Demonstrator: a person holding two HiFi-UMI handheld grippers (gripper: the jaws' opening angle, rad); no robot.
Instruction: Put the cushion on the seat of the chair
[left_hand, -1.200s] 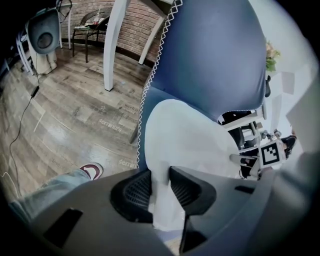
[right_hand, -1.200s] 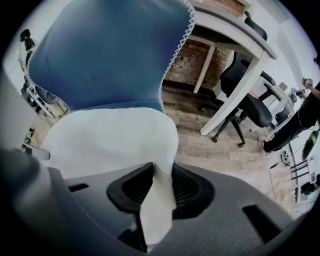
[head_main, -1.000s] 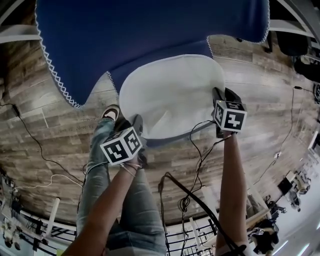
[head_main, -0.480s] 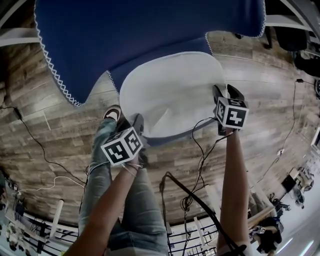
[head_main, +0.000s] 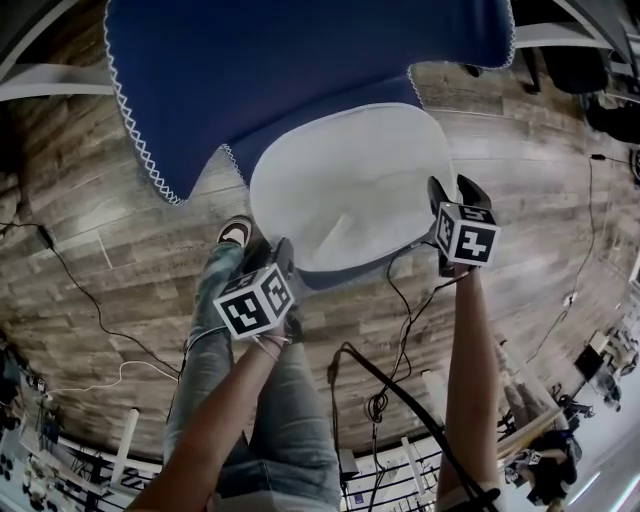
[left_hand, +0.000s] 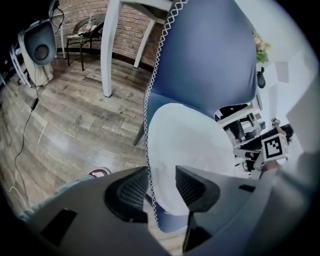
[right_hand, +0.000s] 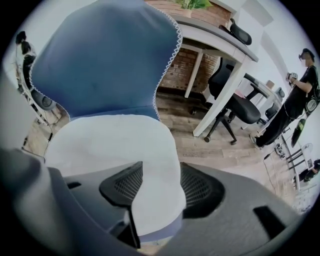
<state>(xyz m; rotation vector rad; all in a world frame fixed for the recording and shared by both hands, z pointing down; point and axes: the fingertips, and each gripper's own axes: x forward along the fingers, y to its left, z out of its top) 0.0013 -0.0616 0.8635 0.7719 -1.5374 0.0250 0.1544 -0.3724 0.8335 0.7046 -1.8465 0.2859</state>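
A white cushion (head_main: 350, 190) lies flat on the seat of a blue chair, under its tall blue backrest (head_main: 300, 70) with white zigzag trim. The seat's blue front edge (head_main: 345, 275) shows just below the cushion. My left gripper (head_main: 275, 250) is at the cushion's near-left edge, pointing steeply down. Its jaws are opening, and in the left gripper view (left_hand: 162, 187) the cushion (left_hand: 185, 145) edge runs between them, apart from the pads. My right gripper (head_main: 453, 190) is at the cushion's right edge. Its jaws (right_hand: 160, 187) are opening too, with the cushion (right_hand: 115, 140) corner between them.
The person's jeans leg (head_main: 250, 420) and shoe (head_main: 235, 230) are beside the chair on the wood floor. Cables (head_main: 385, 380) trail across it. A white desk leg (left_hand: 110, 45), a black office chair (right_hand: 235, 107) and a standing person (right_hand: 295, 100) are behind.
Both grippers' jaws have spread wider at the cushion's edges. The right gripper has lifted slightly. The cushion stays flat on the seat.
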